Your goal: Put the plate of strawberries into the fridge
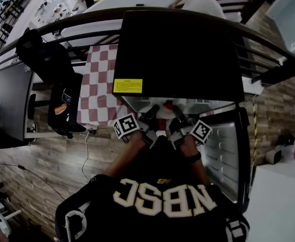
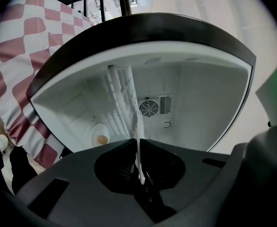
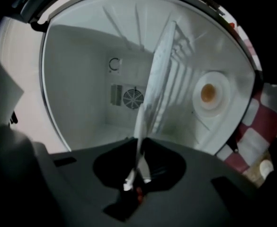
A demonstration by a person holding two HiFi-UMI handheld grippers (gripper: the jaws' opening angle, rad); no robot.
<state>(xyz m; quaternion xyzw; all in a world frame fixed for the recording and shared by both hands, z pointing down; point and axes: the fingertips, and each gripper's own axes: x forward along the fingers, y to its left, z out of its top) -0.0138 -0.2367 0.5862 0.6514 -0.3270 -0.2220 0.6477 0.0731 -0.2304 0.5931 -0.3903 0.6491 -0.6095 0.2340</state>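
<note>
At fridge (image 2: 200, 103) mouth, 12 o'clock: plate (image 3: 155, 79) rim clamped, jaws near-closed, by left gripper (image 2: 137, 148), right gripper (image 3: 140, 145). Insertion step judged in hand; level advance inward needed.

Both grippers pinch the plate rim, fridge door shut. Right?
Not quite. The fridge door is open: the head view shows it swung aside, and the left gripper view looks into the fridge. The left gripper and right gripper do pinch the plate rim.

Head cam steep down over fridge (image 1: 182, 54), both gripper cams close, facing inside
</note>
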